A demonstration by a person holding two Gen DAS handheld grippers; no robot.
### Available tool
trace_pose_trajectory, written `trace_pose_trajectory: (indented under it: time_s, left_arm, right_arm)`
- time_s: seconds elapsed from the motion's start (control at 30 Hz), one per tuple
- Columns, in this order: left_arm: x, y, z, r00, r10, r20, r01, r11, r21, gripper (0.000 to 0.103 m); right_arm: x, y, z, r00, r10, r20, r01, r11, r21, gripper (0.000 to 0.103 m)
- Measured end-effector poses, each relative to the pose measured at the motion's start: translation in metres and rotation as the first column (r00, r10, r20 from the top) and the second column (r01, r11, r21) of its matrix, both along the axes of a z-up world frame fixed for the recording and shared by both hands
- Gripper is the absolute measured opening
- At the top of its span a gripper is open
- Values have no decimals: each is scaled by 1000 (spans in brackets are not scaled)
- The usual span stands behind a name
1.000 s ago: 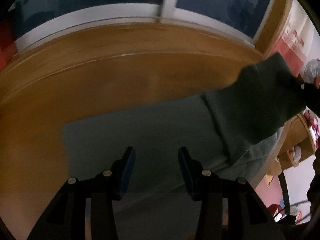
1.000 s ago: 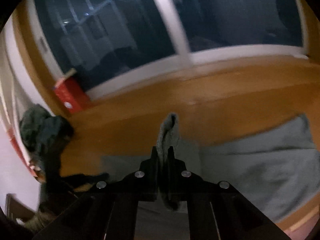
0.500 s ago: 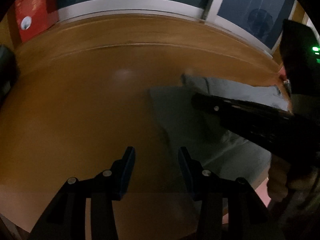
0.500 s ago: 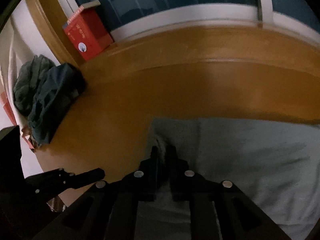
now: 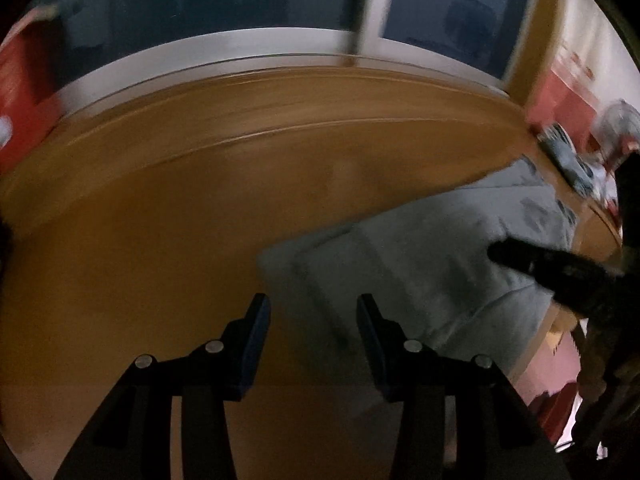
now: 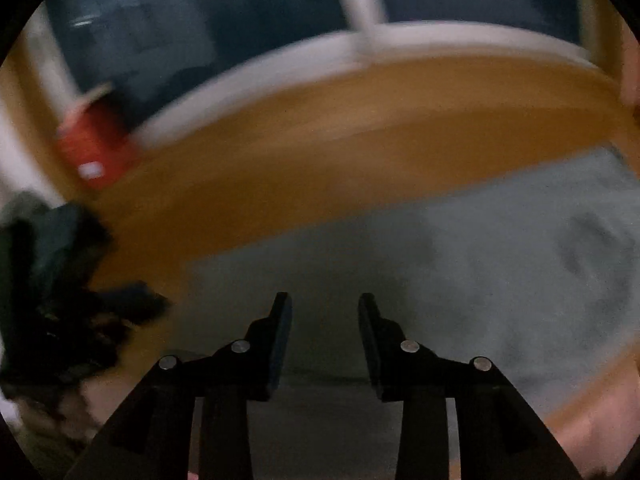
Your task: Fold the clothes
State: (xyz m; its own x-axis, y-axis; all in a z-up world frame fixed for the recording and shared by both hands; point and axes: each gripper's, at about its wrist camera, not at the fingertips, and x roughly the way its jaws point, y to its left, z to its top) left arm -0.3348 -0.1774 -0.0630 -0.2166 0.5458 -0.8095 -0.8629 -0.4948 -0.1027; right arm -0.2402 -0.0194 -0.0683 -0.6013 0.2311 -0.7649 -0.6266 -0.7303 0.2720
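One grey cloth (image 5: 440, 264) lay folded flat on the wooden table (image 5: 160, 240), toward its right edge. I held two grippers. My left gripper (image 5: 312, 320) tilted down over the cloth's near left corner, jaws parted about halfway with nothing between them, only that corner and bare wood below. My right gripper (image 6: 324, 320) also tilted down, over the cloth (image 6: 460, 264); its jaws were opening and nothing was in them, the pads clear of the fabric. In the left view its dark finger (image 5: 532, 264) reached in from the right above the cloth. One red box (image 6: 92, 148) stood at the table's far left by the window (image 6: 240, 8), and a dark heap of clothes (image 6: 48, 248), too blurred to count, lay near it. Both views were smeared.
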Motion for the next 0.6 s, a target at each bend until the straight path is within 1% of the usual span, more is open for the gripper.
trace_pose_trajectory:
  time_s: [0.03, 0.1, 0.13, 0.2, 0.23, 0.27, 0.3, 0.33, 0.37, 0.43, 0.5, 0.6]
  left_arm:
    - [2, 14, -4, 1000, -25, -10, 25, 1000, -16, 42]
    - [7, 41, -11, 997, -76, -30, 74, 996, -51, 42]
    - [9, 55, -15, 994, -101, -40, 98, 993, -69, 42]
    - [12, 69, -24, 992, -122, -30, 118, 987, -107, 42]
    - [13, 75, -28, 991, -131, -24, 127, 984, -126, 42]
    - [15, 82, -33, 990, -141, -18, 137, 980, -144, 42]
    - [14, 86, -35, 990, -141, -21, 136, 980, -148, 44]
    - [14, 89, -35, 990, -136, -23, 130, 980, -152, 45]
    - [16, 93, -35, 991, -130, -24, 125, 980, -157, 46]
    - [26, 81, -32, 993, -118, -23, 112, 980, -162, 47]
    - [32, 78, -31, 994, -106, -21, 101, 981, -166, 47]
    - [41, 72, -29, 996, -91, -16, 87, 981, -172, 48]
  right_arm:
    - [10, 7, -5, 999, -54, 10, 54, 999, 9, 35]
    - [33, 29, -14, 985, -170, 26, 170, 985, 18, 35]
    - [43, 41, -14, 976, -216, 35, 216, 976, 16, 35]
    - [67, 72, -16, 948, -314, 44, 314, 949, 23, 35]
    - [73, 83, -19, 938, -339, 69, 338, 941, 27, 35]
    - [78, 99, -27, 930, -348, 121, 349, 937, 14, 35]
    - [81, 107, -31, 933, -337, 124, 341, 940, -11, 34]
    - [76, 108, -32, 940, -325, 101, 328, 944, -18, 33]
    - [71, 110, -32, 946, -306, 110, 309, 951, -10, 33]
    - [63, 115, -33, 953, -275, 127, 276, 961, 9, 33]
    - [56, 127, -33, 960, -250, 125, 250, 968, 21, 34]
    - [48, 154, -34, 971, -219, 93, 220, 975, -5, 33]
